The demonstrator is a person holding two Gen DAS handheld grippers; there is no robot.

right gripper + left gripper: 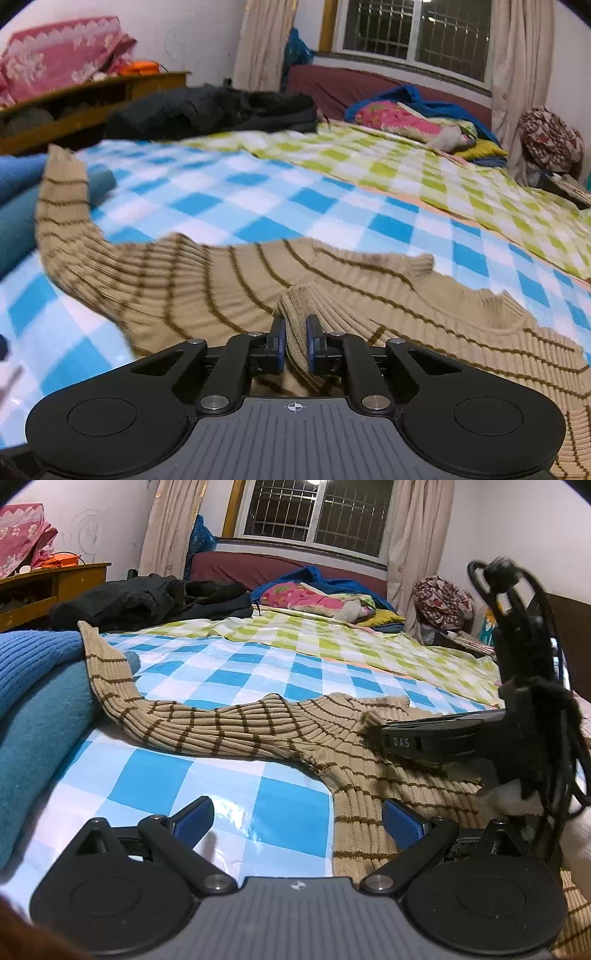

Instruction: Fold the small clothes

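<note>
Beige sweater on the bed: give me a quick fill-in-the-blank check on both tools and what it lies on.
1. The right tool is shut on a fold of the ____ striped sweater.
2. The left tool is ____, gripping nothing.
3. The sweater lies on the ____-and-white checked sheet.
4. One sleeve reaches onto the folded ____ knits.

Missing words: beige; open; blue; blue

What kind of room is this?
Most likely a bedroom at home. A big bed with checked covers fills the view, a barred window with curtains sits behind it, and the right gripper pinches a striped sweater lying there.
</note>
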